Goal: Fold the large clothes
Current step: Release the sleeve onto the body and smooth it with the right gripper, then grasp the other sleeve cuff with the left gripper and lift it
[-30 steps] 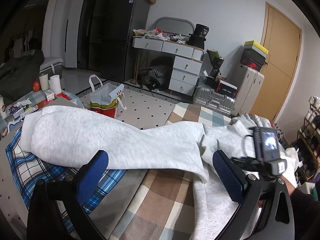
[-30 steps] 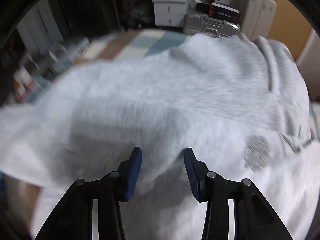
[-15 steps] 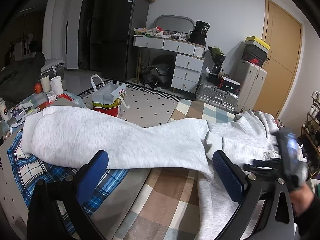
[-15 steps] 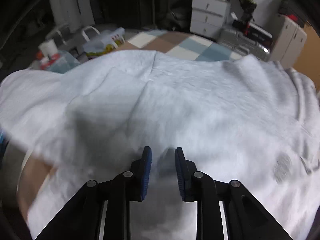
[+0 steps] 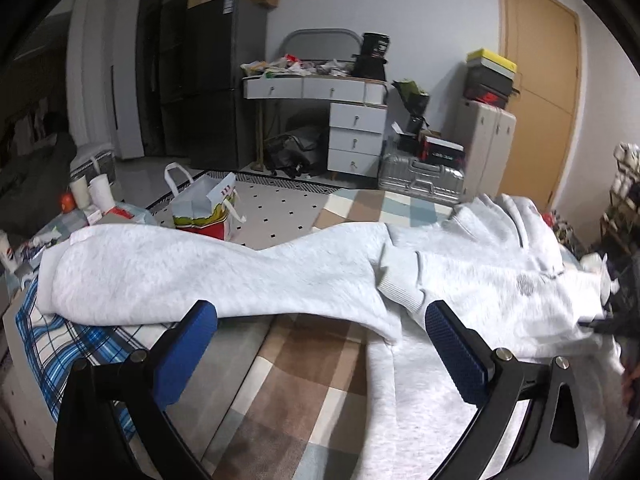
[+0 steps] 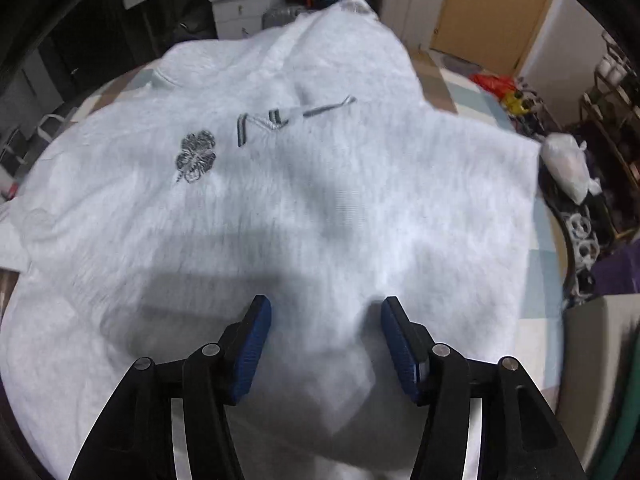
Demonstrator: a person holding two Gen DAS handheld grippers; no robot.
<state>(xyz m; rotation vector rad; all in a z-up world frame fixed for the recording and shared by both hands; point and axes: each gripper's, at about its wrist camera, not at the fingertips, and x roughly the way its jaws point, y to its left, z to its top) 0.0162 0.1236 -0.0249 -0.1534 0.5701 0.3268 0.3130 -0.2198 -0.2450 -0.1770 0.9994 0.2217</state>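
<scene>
1. A white paper shopping bag with red and yellow print (image 5: pixel 206 210) stands open on the tiled floor beyond the far edge of the bed; what is in it cannot be told. A white desk with drawers (image 5: pixel 320 92) against the back wall carries a heap of papers, and a silver hard-shell suitcase (image 5: pixel 422 180) lies flat on the floor beside it.
2. The large light-grey sweatshirt (image 5: pixel 460 280) lies spread over the bed with a brown, beige and pale-blue checked cover (image 5: pixel 304 368). One long sleeve (image 5: pixel 180 276) runs across towards the left edge of the bed and rests on a blue-and-white plaid cloth (image 5: pixel 60 344) there.
3. The left claw (image 5: pixel 320 344) is spread wide and holds nothing; it hangs above the checked cover, with the sleeve's lower edge just beyond its blue pads.
4. The right claw (image 6: pixel 326 344) has just been opening and its jaws stand apart. Grey fabric lies under and between them, but the pads do not pinch it.
5. Only the right wrist view shows the sweatshirt's chest: a dark embroidered clover (image 6: pixel 196 156) and grey lettering (image 6: pixel 292 116) beside it, and a white plastic bag (image 6: pixel 568 168) off the bed's right edge.
6. Only the left wrist view shows the sleeve's full length, the ribbed cuff (image 5: pixel 400 292) folded onto the body, and the wooden door (image 5: pixel 536 104).
</scene>
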